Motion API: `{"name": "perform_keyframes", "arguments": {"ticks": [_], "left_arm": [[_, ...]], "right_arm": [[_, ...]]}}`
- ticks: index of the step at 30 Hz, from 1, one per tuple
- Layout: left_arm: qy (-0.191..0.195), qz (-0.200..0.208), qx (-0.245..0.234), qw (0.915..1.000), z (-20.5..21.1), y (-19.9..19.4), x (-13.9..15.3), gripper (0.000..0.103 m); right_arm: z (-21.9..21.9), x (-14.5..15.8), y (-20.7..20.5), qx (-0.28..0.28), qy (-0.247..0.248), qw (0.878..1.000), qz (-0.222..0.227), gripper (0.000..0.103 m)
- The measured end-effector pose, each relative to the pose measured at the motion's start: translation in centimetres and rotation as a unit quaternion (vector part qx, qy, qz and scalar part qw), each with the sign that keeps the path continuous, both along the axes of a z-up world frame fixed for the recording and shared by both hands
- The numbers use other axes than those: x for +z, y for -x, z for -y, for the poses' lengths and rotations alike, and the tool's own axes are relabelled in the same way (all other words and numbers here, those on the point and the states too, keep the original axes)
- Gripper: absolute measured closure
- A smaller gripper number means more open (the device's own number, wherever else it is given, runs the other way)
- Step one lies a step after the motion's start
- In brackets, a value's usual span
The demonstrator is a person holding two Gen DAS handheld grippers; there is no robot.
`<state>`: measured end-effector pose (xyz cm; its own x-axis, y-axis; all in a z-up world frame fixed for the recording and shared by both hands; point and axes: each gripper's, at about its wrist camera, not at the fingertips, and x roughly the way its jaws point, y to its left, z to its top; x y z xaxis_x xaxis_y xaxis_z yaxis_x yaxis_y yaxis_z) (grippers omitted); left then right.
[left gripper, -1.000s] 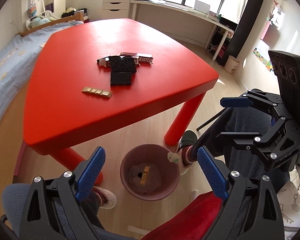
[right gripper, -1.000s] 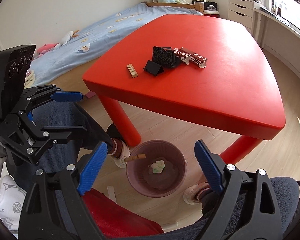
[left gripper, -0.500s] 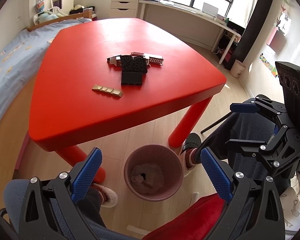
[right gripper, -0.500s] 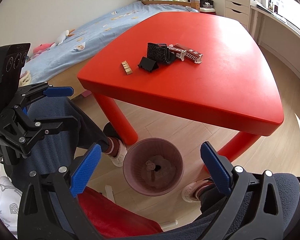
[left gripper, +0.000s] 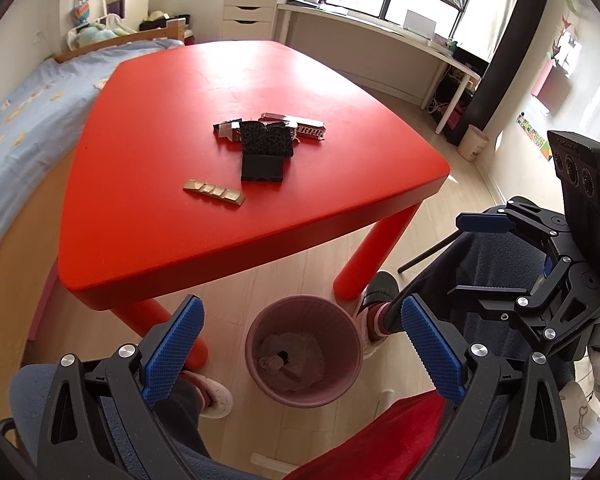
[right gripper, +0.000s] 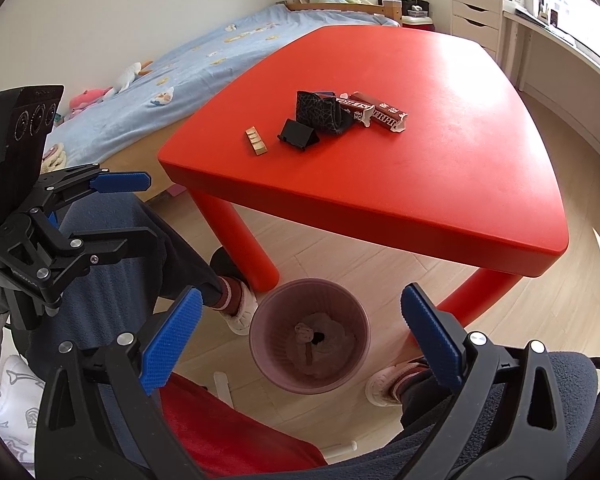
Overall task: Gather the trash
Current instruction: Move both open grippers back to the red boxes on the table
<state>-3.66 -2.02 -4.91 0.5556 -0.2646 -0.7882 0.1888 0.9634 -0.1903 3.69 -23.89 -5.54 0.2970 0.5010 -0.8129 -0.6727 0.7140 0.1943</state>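
Note:
A pink bin (left gripper: 302, 350) stands on the floor by the red table (left gripper: 148, 232), with crumpled trash inside. It also shows in the right wrist view (right gripper: 310, 344). On the table lie a gold wrapper strip (left gripper: 214, 191), a black folded piece (left gripper: 262, 167), a black patterned pouch (left gripper: 266, 138) and dark red snack wrappers (left gripper: 310, 130). The same items show in the right wrist view: strip (right gripper: 256, 142), wrappers (right gripper: 374, 114). My left gripper (left gripper: 300, 354) and right gripper (right gripper: 302, 340) are both open and empty, held above the bin.
The person's legs, slippered feet (right gripper: 240, 308) and a red cushion (left gripper: 372, 440) lie around the bin. A blue bed (right gripper: 180, 76) is beside the table. A desk (left gripper: 380, 36) and drawers (left gripper: 246, 12) stand at the far wall.
A gold piece and a small wad that were falling at the bin a second ago now lie inside it. Both grippers have lifted slightly and stay open.

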Motion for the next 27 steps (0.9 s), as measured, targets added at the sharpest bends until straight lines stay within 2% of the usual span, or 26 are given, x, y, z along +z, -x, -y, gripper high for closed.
{"name": "perform_keyframes", "arguments": {"ticks": [7,14,20,27], "left_arm": [[0.001,0.013,0.0,0.9999,-0.2,-1.6,1.1,0.008],[-0.012,0.027,-0.003,0.9996,-0.1,-4.5,2.3,0.008],[-0.017,0.028,-0.002,0.9995,-0.4,-7.1,2.9,0.008],[-0.031,0.019,-0.004,0.9993,-0.2,-9.7,2.5,0.008]], "right_arm": [[0.3,1.5,-1.5,-0.002,-0.011,1.0,0.012,0.005],[-0.1,3.6,-5.0,0.004,-0.018,0.999,0.031,0.005],[-1.1,4.8,-8.2,0.016,-0.007,0.999,0.049,0.005],[-2.9,4.6,-11.7,0.039,0.024,0.997,0.06,0.005]]}}
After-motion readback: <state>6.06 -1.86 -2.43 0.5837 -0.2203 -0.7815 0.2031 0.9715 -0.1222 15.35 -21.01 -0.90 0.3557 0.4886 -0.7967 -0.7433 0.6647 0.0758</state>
